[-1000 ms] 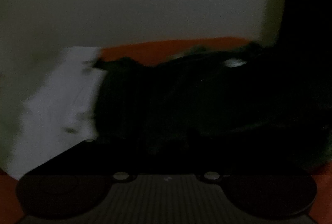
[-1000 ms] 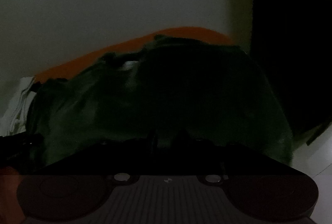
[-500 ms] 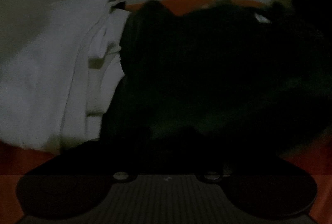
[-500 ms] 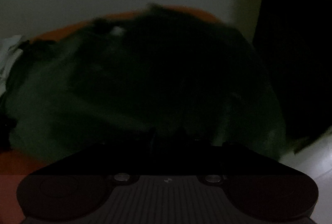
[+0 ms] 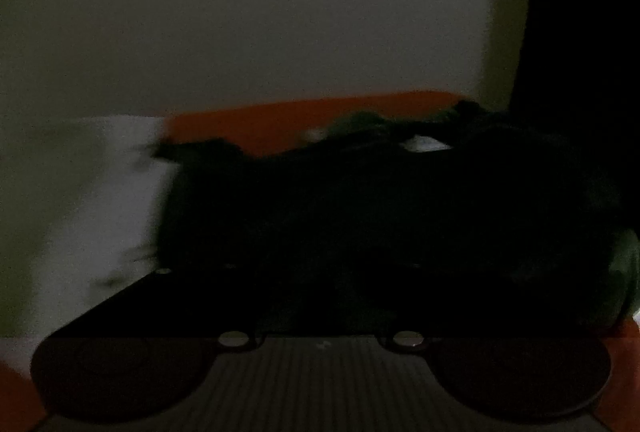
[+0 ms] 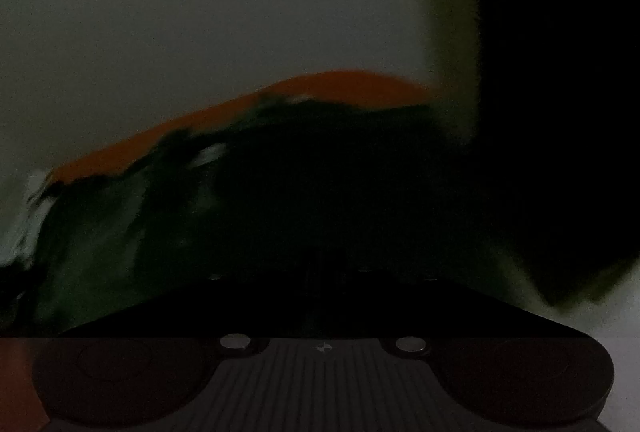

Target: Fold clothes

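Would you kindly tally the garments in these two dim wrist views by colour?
Dark green garment: 1
White garment: 1
Total: 2, both on the orange surface; finer detail is lost in the dark.

The surface (image 5: 320, 120) is orange — a strip shows behind the clothes in both views, and corners of it low in the left wrist view. A dark garment (image 5: 380, 216) lies heaped on it, filling the middle; it looks dark green in the right wrist view (image 6: 120, 232). Just beside it, to the left, lies white cloth (image 5: 100, 200) — blurred, touching the garment's edge.
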`<move>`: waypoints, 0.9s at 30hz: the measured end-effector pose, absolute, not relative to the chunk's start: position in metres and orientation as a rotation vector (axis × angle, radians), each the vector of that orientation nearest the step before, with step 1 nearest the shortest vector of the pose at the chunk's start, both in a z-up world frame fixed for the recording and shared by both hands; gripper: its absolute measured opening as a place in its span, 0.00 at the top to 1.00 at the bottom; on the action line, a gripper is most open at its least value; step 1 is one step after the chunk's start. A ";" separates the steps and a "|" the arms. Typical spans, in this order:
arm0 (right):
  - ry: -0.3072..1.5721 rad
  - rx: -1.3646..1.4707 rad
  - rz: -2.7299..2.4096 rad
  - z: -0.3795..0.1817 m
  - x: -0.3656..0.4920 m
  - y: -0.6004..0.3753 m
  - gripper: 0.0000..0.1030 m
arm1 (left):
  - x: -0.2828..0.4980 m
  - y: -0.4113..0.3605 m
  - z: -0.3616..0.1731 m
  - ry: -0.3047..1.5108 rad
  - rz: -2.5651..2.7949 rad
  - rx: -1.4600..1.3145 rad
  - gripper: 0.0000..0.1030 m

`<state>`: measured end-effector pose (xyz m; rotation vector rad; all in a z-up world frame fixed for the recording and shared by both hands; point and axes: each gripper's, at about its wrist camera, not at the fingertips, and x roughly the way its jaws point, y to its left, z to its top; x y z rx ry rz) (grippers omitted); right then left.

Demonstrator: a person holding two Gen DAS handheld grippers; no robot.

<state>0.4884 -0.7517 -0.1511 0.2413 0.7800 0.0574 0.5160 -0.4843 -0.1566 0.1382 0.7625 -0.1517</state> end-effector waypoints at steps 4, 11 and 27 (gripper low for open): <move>0.832 0.157 0.028 -0.173 0.530 -0.748 0.99 | 0.576 -0.476 -0.196 0.903 -0.069 0.117 0.39; 0.753 0.198 0.018 -0.126 0.559 -0.784 0.99 | 0.605 -0.456 -0.140 0.743 -0.054 0.127 0.49; 0.800 0.137 0.186 -0.149 0.668 -0.717 0.92 | 0.709 -0.450 -0.137 0.866 -0.095 -0.026 0.59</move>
